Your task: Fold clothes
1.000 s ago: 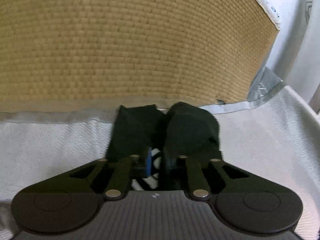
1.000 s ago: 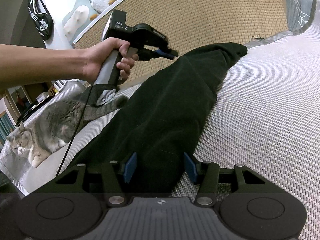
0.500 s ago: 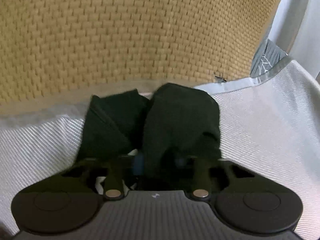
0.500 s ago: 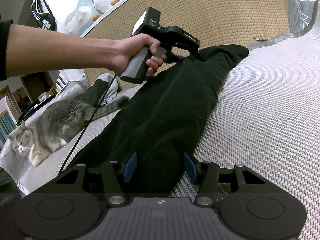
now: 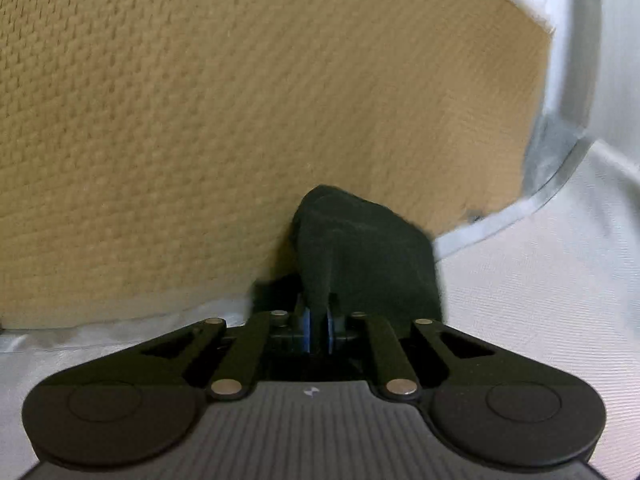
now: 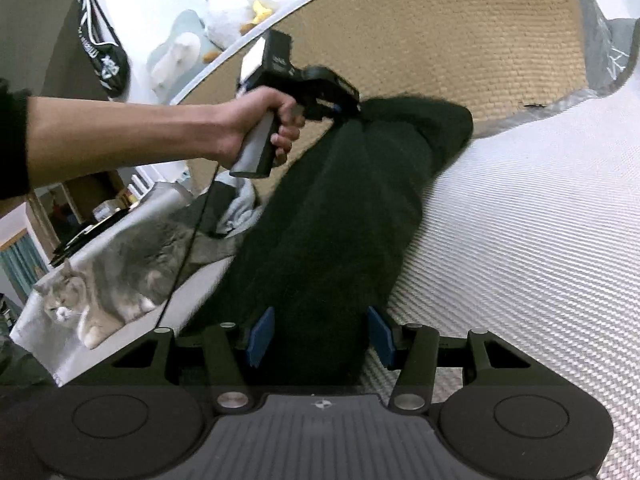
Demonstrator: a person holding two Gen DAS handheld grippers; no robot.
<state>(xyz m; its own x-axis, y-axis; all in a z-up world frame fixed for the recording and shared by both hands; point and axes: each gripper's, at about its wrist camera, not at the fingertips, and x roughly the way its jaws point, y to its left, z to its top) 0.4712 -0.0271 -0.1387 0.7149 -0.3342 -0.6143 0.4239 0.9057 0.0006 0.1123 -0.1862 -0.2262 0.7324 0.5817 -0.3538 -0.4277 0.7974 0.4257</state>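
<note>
Garment (image 6: 344, 216) on mat (image 6: 540, 248); cat (image 6: 120, 280) left; headboard (image 6: 460, 40) behind.

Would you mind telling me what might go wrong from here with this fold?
1. The left gripper pinches only a small bunch of the black garment; it may slip out.
2. The right gripper is open around the near end, so that end could drag.
3. The cat lies beside the garment and could interfere.

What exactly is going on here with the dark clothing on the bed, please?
A person is folding a black garment on a white woven surface. The left gripper is shut on the garment's far end, lifted near a tan woven panel. The right gripper is open, its jaws either side of the near end. A grey cat lies beside the work.
</note>
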